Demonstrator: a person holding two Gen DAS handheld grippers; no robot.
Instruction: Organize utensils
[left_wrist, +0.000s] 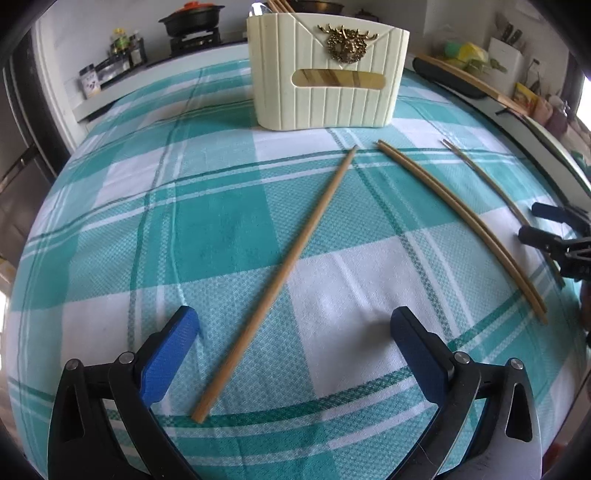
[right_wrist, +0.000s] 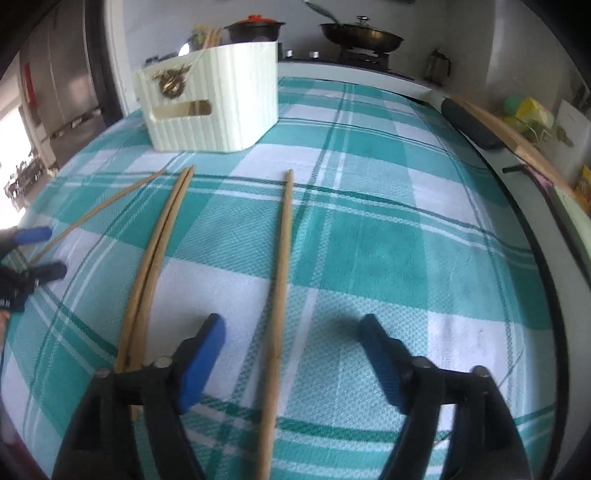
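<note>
Gathering loose chopsticks toward cream utensil holder (left_wrist: 327, 74) at far side of checked tablecloth (left_wrist: 207, 221). Left gripper (left_wrist: 295, 332) spread wide, empty, single chopstick (left_wrist: 280, 273) lying between the pads. Right gripper (right_wrist: 291, 343) likewise spread, straddling another chopstick (right_wrist: 282, 273); paired chopsticks (right_wrist: 155, 266) just beside. Next, probably: lower, pinch, lift. Open cloth ahead; table edge (right_wrist: 532, 236) near on right.

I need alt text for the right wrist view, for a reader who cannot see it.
The open right gripper straddles a single chopstick on a teal checked tablecloth. A chopstick pair lies to its left, a cream utensil holder behind.
</note>
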